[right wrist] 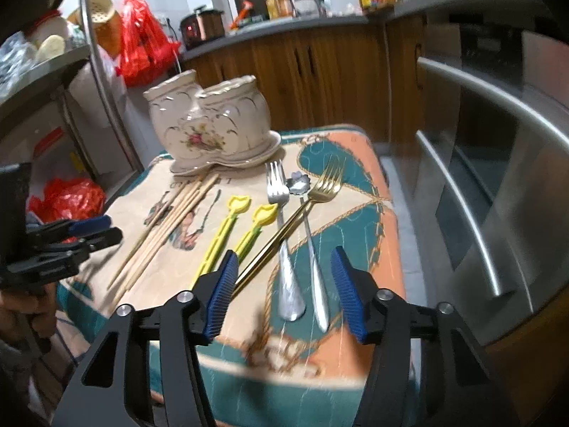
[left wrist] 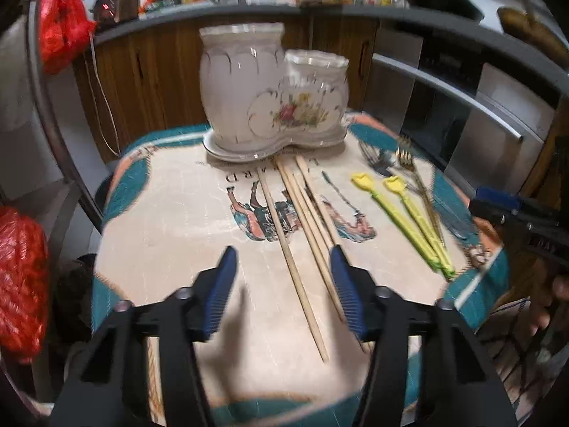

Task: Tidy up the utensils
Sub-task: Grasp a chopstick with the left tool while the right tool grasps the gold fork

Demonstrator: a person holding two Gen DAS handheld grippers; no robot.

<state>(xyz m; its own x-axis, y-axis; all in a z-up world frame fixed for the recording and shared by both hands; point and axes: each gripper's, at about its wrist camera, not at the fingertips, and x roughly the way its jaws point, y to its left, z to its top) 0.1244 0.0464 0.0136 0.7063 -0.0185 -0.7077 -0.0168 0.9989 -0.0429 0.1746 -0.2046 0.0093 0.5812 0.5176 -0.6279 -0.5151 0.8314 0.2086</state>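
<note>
Hovering with both left hand-held gripper point(left wrist: 284, 267) and right hand-held gripper point(right wrist: 284, 267) spread and empty over the bench point(left wrist: 177, 249), eyeing wooden chopsticks point(left wrist: 302, 220) lying before the ceramic holder point(left wrist: 256, 92): looking light, stiff, roll-prone, so likely pinching mid-shaft.

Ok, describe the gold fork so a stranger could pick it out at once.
Start at the white floral ceramic utensil holder at the back of the patterned tablecloth. To its right lies a group of metal cutlery. The gold fork is the only gold piece, lying diagonally across the silver fork, beside the flower-bowled silver spoon.
</note>
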